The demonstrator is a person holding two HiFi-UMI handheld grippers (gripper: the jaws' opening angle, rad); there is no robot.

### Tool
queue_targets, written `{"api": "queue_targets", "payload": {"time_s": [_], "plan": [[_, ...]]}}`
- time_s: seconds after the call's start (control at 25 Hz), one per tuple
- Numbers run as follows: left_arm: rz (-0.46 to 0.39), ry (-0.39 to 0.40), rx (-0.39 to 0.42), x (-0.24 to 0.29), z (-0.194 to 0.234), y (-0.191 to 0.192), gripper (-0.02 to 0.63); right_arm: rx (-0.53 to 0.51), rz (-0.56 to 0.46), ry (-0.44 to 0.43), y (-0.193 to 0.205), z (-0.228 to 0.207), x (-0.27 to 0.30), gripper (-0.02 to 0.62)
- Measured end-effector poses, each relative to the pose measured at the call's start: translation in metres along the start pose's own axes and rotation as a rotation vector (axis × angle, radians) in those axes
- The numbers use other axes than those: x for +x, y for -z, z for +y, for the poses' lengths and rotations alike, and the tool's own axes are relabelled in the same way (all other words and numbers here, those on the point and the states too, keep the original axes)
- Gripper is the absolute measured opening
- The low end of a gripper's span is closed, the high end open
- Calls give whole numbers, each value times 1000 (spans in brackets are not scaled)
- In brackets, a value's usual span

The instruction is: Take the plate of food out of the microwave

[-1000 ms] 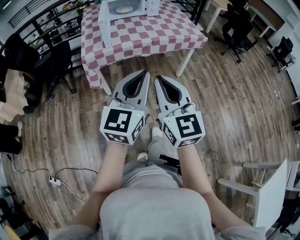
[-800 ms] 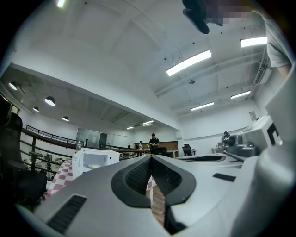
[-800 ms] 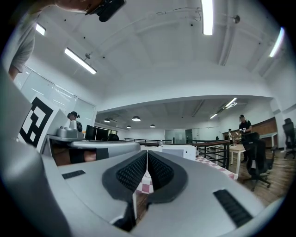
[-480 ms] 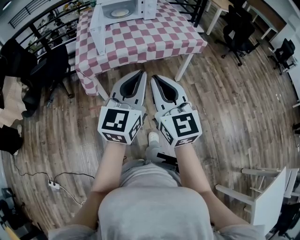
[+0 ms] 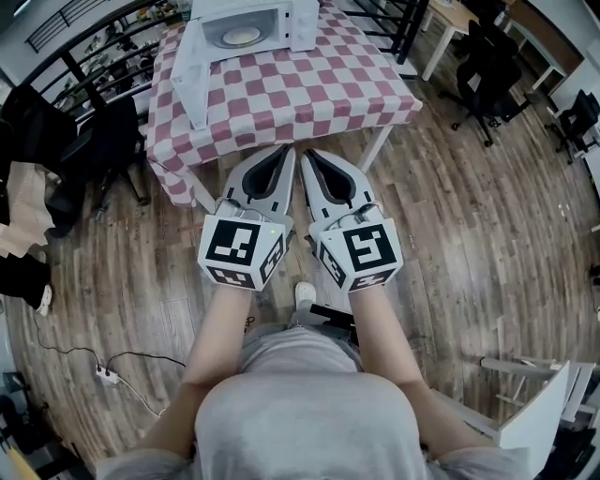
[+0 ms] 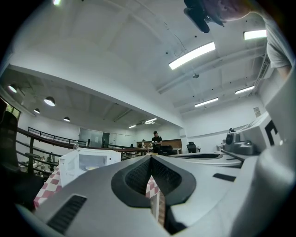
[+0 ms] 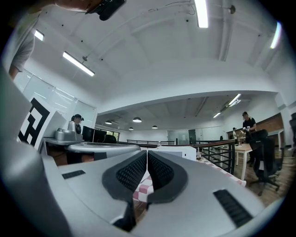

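A white microwave stands on the far side of a table with a red-and-white checked cloth, its door swung open to the left. Inside lies a pale plate of food. My left gripper and right gripper are held side by side and level, short of the table's near edge, both shut and empty. The left gripper view shows the microwave ahead at left, the plate faintly inside. In the right gripper view the microwave sits just beyond the shut jaws.
Black railings run behind the table at left. Office chairs stand at the right, a dark chair with clothes at the left. A white chair is at the lower right. A power strip lies on the wooden floor.
Both grippers and the person have moved toward the table; the table and microwave now lie closer, and more of the open microwave shows. Both grippers stayed shut.
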State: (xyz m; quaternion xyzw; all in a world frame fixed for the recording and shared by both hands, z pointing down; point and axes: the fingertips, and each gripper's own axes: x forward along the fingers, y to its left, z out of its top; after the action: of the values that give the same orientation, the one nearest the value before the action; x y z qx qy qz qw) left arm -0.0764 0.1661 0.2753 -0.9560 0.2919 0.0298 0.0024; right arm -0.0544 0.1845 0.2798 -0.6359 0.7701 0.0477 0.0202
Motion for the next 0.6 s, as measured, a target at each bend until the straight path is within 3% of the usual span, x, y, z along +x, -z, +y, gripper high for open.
{"api": "queue_targets", "payload": {"time_s": [0.6], "plan": [[-1,-70,60,91,35,-4,0,9,-29,-80,2,-71,73,28]]}}
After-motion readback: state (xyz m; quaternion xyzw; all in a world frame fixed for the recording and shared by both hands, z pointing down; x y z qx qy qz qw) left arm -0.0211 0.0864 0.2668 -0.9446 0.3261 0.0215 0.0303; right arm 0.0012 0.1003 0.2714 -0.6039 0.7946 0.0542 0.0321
